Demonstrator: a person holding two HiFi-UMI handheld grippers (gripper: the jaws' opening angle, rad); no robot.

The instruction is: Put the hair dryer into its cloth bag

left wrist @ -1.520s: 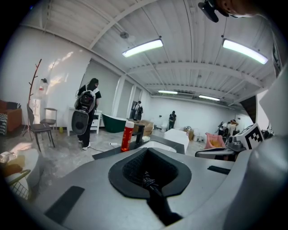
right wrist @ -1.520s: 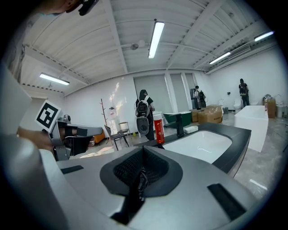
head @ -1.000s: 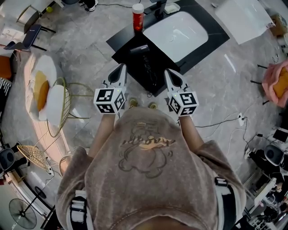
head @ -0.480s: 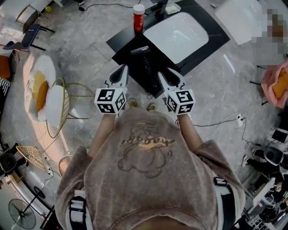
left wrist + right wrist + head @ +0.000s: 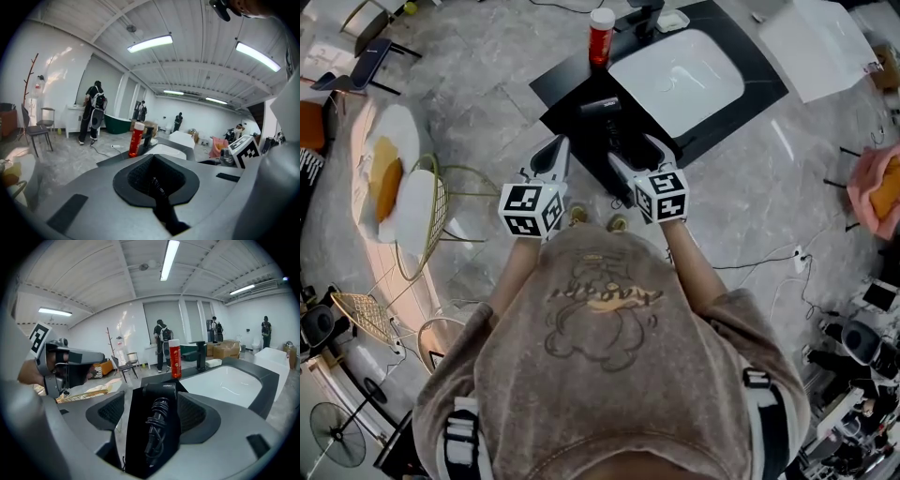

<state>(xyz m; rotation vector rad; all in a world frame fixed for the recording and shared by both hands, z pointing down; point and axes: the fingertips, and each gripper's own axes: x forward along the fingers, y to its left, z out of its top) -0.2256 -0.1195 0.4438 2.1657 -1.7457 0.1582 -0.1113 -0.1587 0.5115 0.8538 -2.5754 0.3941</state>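
Right gripper [image 5: 152,406]: grey jaws spread wide, having just been opening; slim black hair dryer [image 5: 159,392] with coiled cord lies between them, pads clear of it. Dryer rests on top of flat black cloth bag [image 5: 136,427], not inside it, just beside white sink basin [image 5: 225,380]. Left gripper [image 5: 154,179]: jaws pressed together, nothing between them, held off the bag's side away from the basin. Red cylindrical bottle with white cap [image 5: 174,359]: upright at the basin's far corner, near black faucet [image 5: 200,355].
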